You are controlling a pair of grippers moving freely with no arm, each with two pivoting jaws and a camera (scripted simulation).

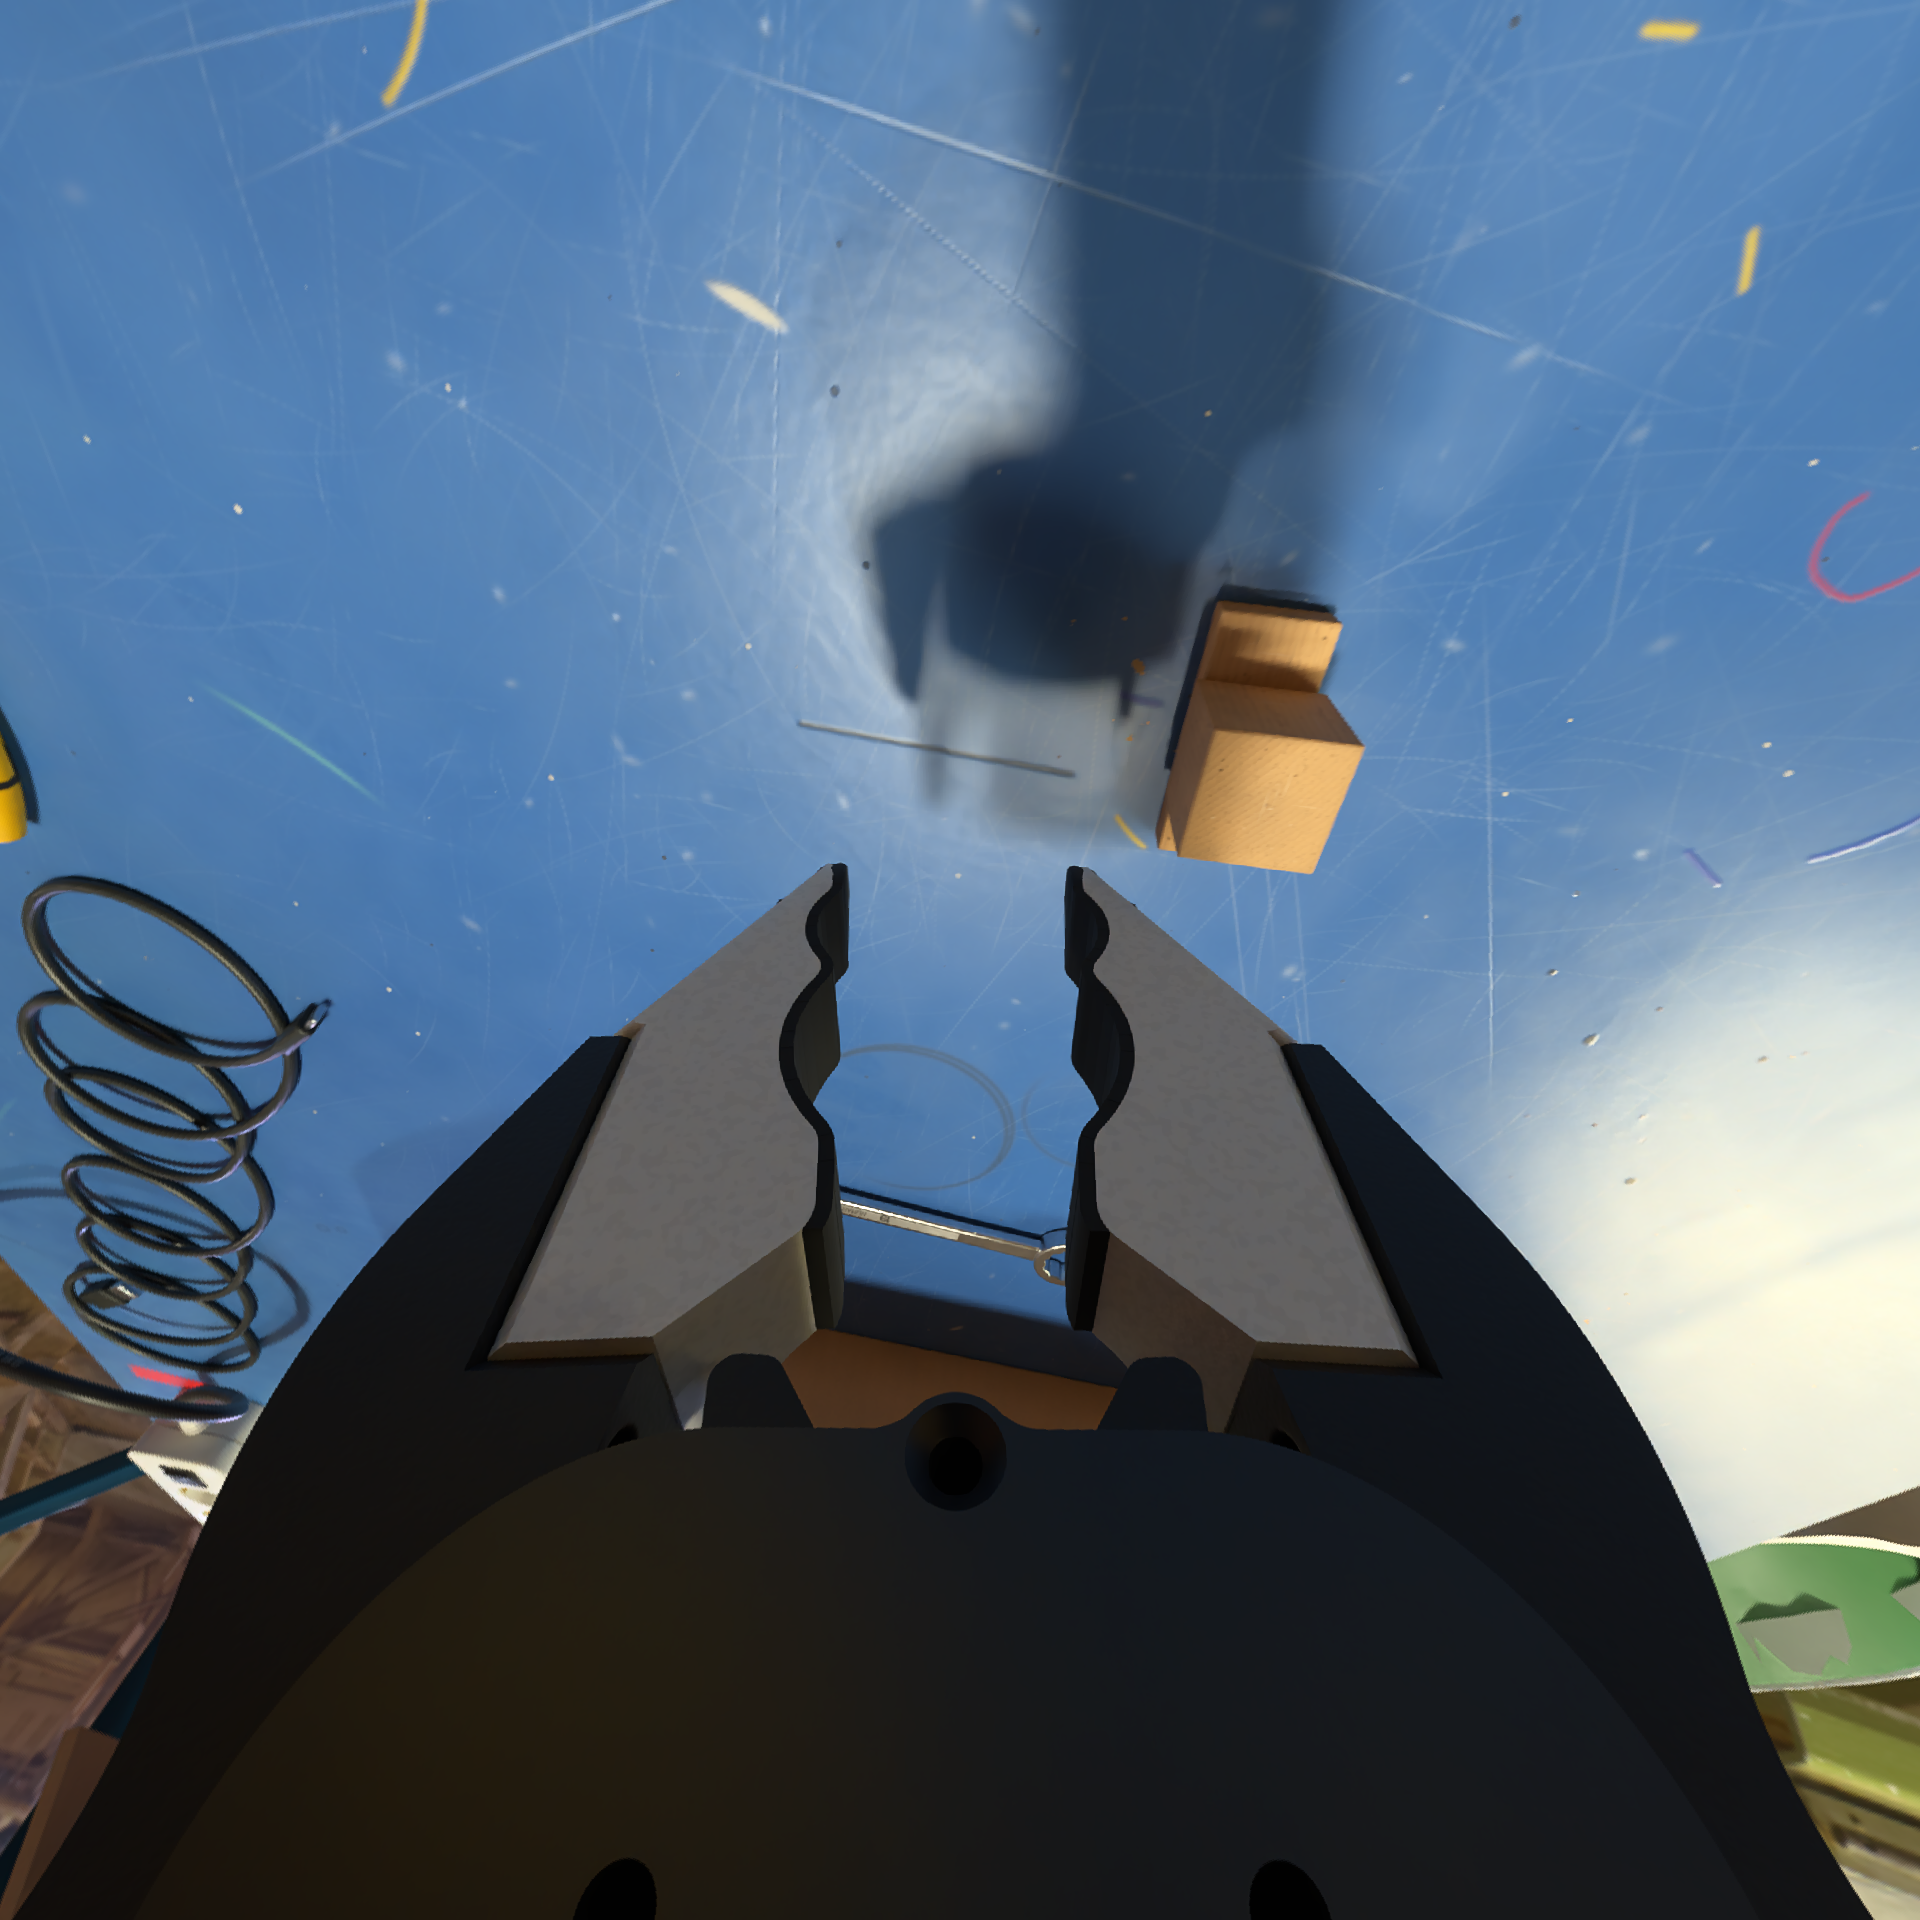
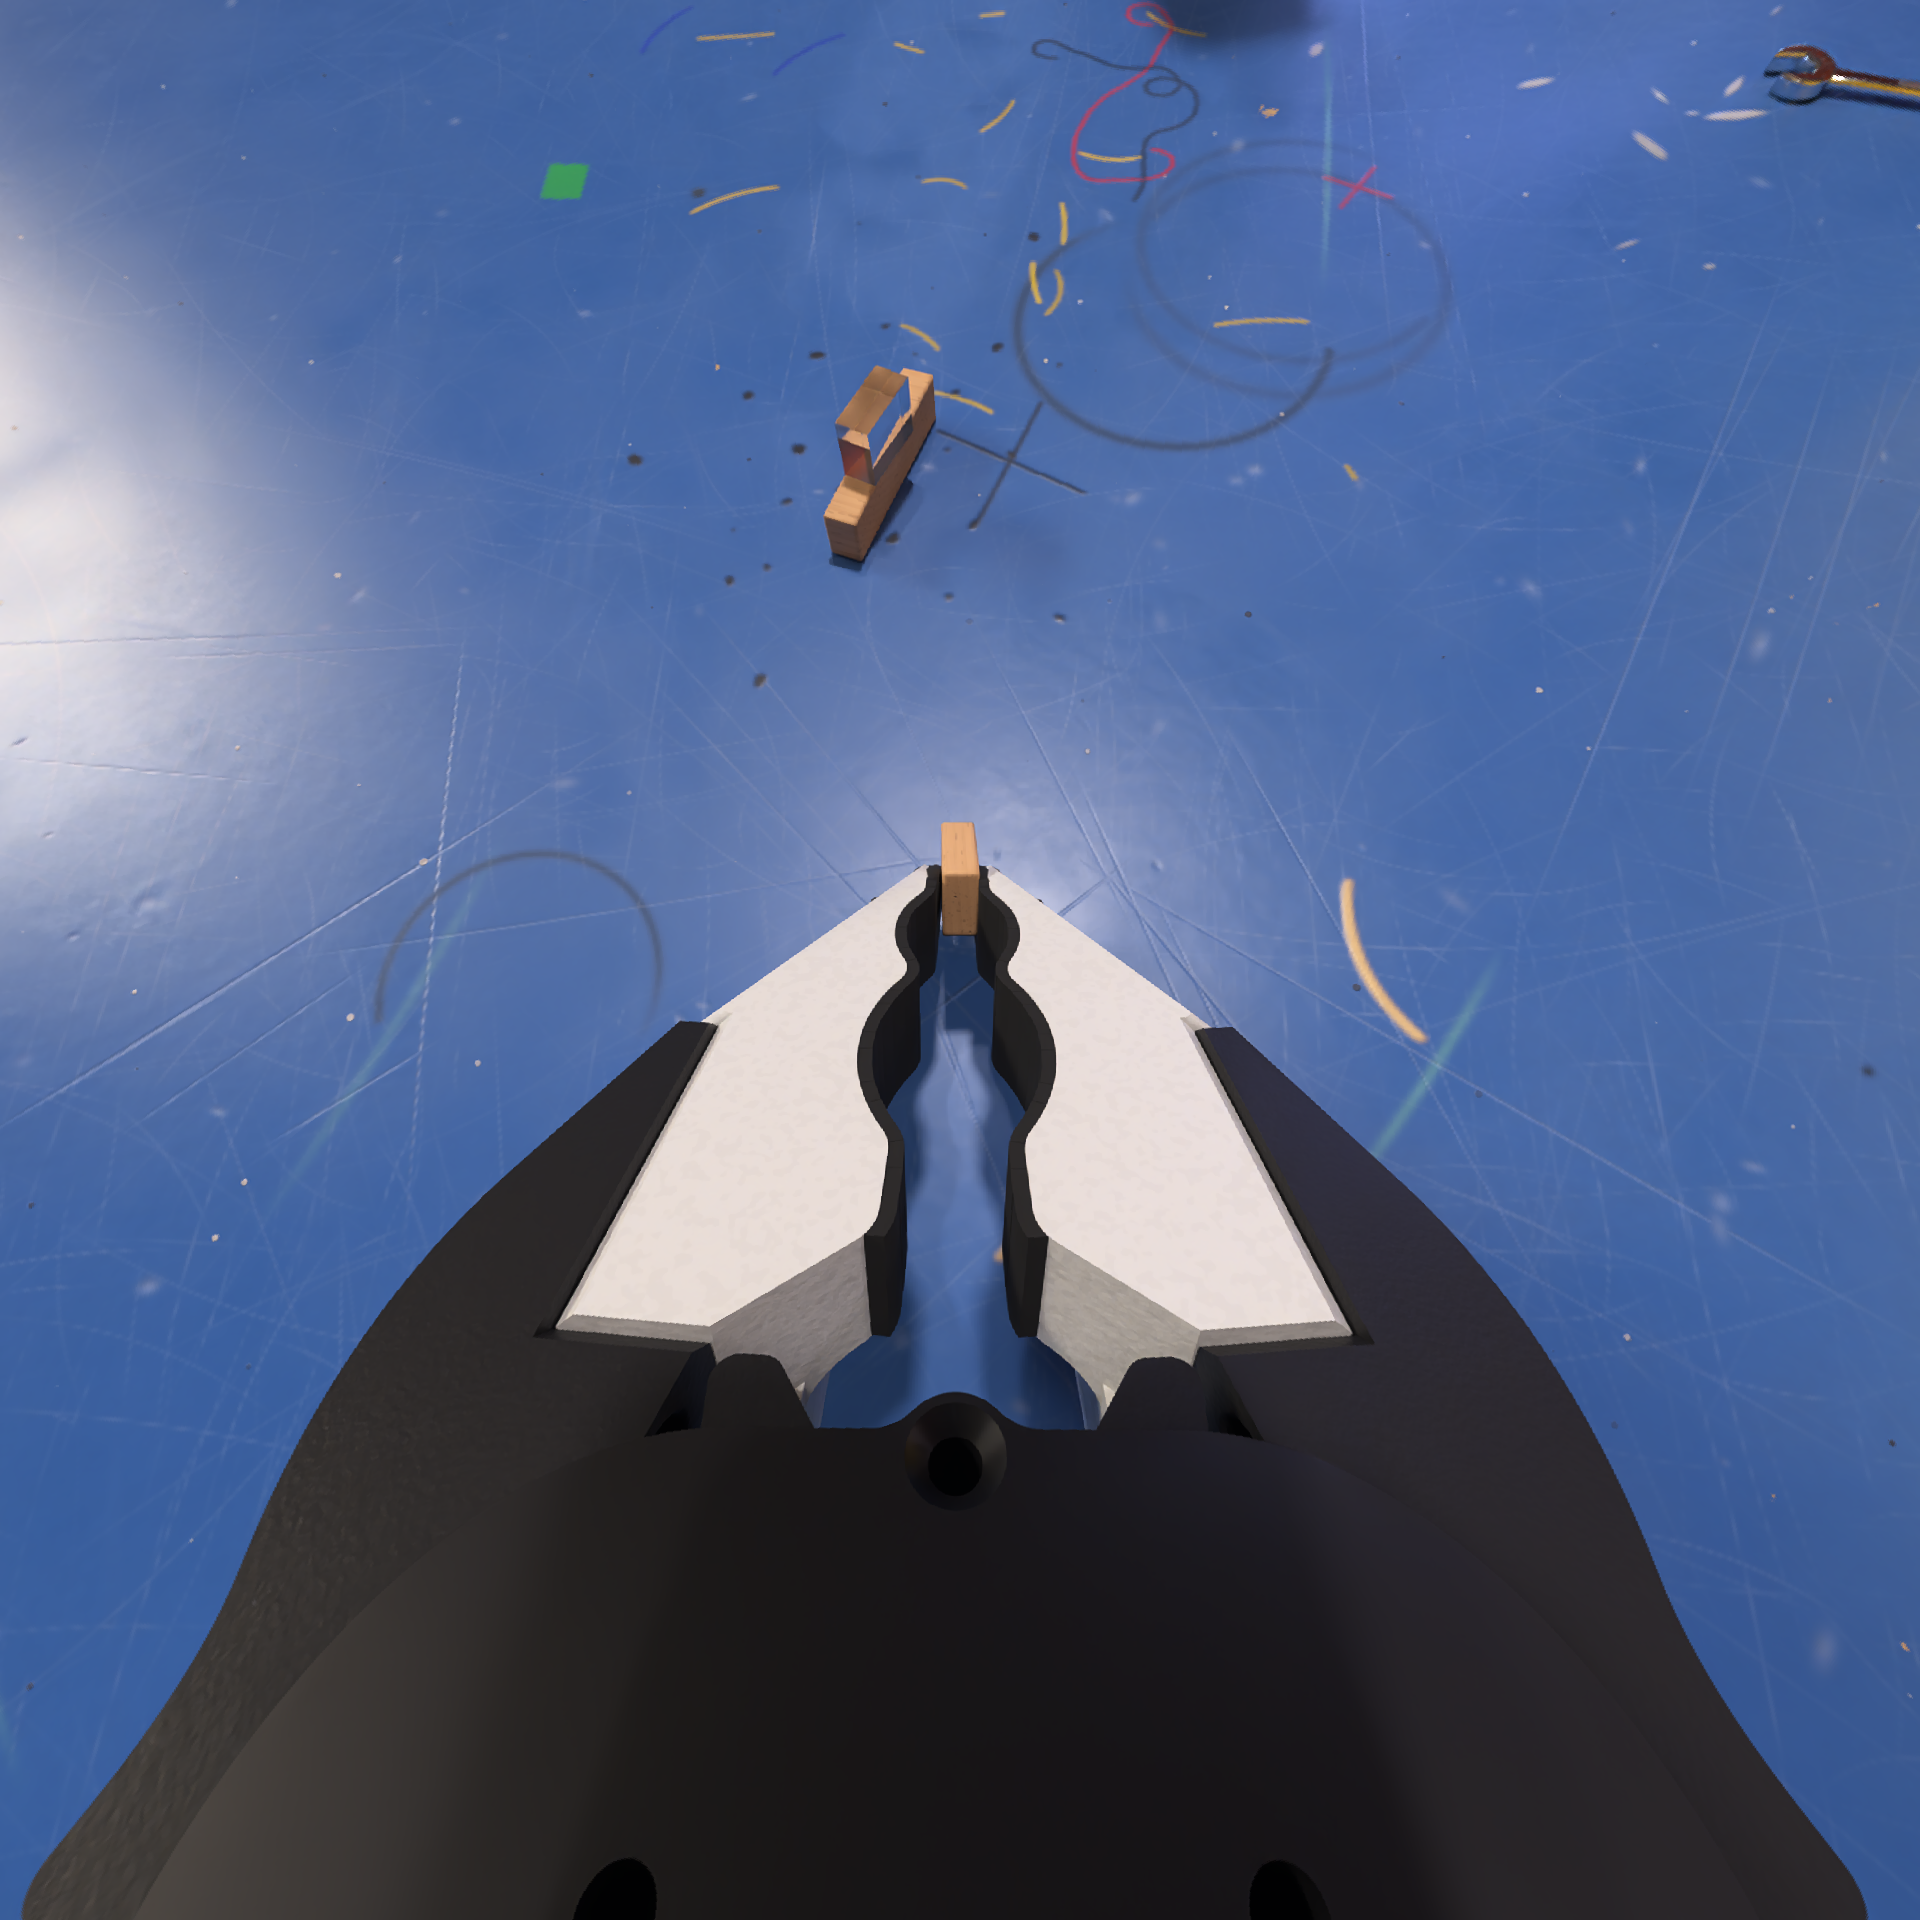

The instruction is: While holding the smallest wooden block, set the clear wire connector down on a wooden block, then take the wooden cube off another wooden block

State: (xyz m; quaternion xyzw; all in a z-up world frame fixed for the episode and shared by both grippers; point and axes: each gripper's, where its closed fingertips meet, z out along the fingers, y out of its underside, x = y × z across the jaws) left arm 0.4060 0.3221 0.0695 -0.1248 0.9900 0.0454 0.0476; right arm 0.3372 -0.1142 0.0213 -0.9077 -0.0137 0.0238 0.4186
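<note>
— Jaws first: how does the left gripper (image 1: 956, 883) stand?

— Parted, with nothing between the fingers. Bare blue table (image 1: 520, 520) shows through the gap. The wooden cube (image 1: 1262, 779) lies at about one o'clock from the tips, near them but apart, and it sits on the near end of a flat wooden block (image 1: 1273, 644) whose far end sticks out behind it.

— What lies to the left of that?

— At nine o'clock a coiled black cable (image 1: 156, 1132) rests on the table, well apart from the cube. A slim metal tool (image 1: 945, 1231) shows low in the gap between the fingers.

— And the right gripper (image 2: 958, 883)?

— Clenched on the smallest wooden block (image 2: 958, 878), pinched upright at the very tips. At eleven o'clock, well ahead, the clear wire connector (image 2: 873, 426) rests on top of a long wooden block (image 2: 878, 499). A wrench (image 2: 1813, 75) lies far off at two o'clock.

— Any containers?

— None that can be made out in either view.
</note>
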